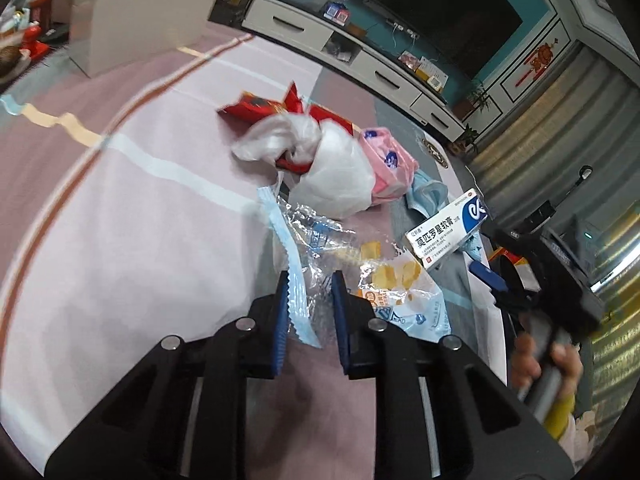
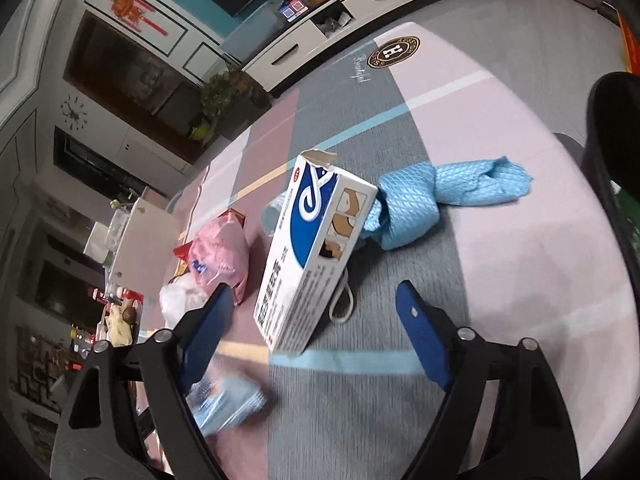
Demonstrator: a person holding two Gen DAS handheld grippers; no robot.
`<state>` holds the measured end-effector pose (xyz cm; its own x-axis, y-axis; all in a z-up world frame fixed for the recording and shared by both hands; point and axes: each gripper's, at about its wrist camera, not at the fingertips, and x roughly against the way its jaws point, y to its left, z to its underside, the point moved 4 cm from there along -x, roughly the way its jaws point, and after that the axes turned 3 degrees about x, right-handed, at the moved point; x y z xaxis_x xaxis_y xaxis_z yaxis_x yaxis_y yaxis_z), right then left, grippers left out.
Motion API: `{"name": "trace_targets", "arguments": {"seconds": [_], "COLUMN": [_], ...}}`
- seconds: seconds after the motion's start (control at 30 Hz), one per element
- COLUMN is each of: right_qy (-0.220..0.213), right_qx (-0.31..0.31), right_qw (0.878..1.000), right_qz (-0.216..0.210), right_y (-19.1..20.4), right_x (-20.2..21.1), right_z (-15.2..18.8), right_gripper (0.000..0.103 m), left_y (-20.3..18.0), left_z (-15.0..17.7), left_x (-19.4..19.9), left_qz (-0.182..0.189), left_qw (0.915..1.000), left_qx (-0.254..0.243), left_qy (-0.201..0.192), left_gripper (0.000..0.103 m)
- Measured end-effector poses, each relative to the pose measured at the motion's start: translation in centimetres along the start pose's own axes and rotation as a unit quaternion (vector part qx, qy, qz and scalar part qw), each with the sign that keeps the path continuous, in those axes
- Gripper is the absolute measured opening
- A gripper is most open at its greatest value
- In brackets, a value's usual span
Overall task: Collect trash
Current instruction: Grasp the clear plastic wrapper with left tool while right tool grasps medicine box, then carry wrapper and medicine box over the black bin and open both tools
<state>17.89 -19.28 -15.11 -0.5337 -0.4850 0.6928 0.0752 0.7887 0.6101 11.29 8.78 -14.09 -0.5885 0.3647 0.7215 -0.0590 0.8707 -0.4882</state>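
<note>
Trash lies on a pink and grey floor mat [image 1: 132, 216]. My left gripper [image 1: 310, 284] is nearly closed around a clear plastic wrapper with a blue crimped edge [image 1: 298, 300]. Beyond it lie a bread wrapper [image 1: 404, 292], a white plastic bag [image 1: 332, 168], a red wrapper [image 1: 260, 106] and a pink bag [image 1: 390, 160]. My right gripper [image 2: 316, 304] is open, its jaws either side of the near end of a white and blue medicine box [image 2: 312, 256]. The box also shows in the left wrist view [image 1: 448, 228].
A blue quilted cloth [image 2: 436, 200] lies right of the box. A white board [image 1: 136, 12] stands at the mat's far edge. A white TV cabinet [image 1: 360, 60] runs behind. A black bin rim [image 2: 612, 160] is at the right.
</note>
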Motion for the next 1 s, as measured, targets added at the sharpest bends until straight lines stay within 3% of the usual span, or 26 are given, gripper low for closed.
{"name": "trace_targets", "arguments": {"seconds": [0.13, 0.27, 0.43, 0.47, 0.77, 1.0], "right_qy": [-0.006, -0.002, -0.025, -0.028, -0.056, -0.076], "right_qx": [-0.011, -0.014, 0.013, 0.024, 0.086, 0.099], "right_qw": [1.0, 1.0, 1.0, 0.999, 0.995, 0.992], "right_qz": [-0.005, -0.001, 0.009, 0.012, -0.003, 0.016], "right_y": [0.2, 0.2, 1.0, 1.4, 3.3, 2.2], "right_x": [-1.2, -1.9, -0.3, 0.3, 6.4, 11.3], "right_z": [-0.6, -0.7, -0.3, -0.2, 1.3, 3.2], "right_gripper": [0.064, 0.036, 0.026, 0.019, 0.018, 0.018], "left_y": [0.9, 1.0, 0.3, 0.2, -2.5, -5.6], "left_z": [0.1, 0.1, 0.2, 0.2, 0.3, 0.6], "left_x": [1.8, 2.6, 3.0, 3.1, 5.2, 6.2], "left_qz": [-0.003, -0.001, 0.005, 0.008, 0.021, 0.023], "left_qw": [1.0, 0.9999, 0.9998, 0.9998, 0.9983, 0.9955], "left_qx": [-0.002, -0.004, -0.013, -0.015, -0.043, -0.08], "left_qy": [-0.008, -0.011, -0.012, -0.013, -0.033, -0.045], "left_gripper": [0.022, 0.022, 0.022, 0.022, 0.022, 0.022]}}
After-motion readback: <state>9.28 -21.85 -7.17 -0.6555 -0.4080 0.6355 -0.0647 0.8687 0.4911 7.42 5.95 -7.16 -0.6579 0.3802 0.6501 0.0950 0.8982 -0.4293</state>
